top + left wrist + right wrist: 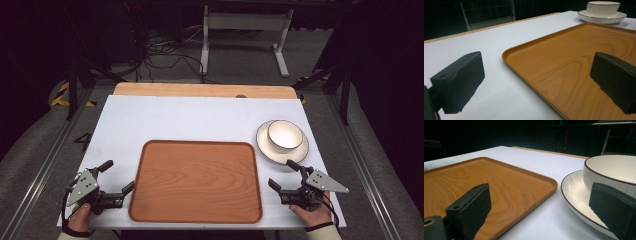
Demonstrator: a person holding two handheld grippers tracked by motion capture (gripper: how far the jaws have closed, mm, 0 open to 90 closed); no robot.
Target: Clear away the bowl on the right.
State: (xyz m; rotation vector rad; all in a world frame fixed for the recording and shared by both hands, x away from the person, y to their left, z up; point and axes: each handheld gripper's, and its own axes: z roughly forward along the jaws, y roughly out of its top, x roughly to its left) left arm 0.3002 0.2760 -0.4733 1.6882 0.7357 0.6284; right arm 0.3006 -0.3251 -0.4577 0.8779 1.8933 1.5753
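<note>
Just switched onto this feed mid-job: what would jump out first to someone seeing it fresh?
The big wooden tray lies bare in the middle of the white table, nearest the person. To its right, a white bowl sits on a white plate, the only crockery out. The left gripper and the right gripper flank the tray with jaws wide open and nothing between them, the right one just short of the plate.

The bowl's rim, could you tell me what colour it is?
A thin dark line on the white bowl; clearest in the right gripper view.
</note>
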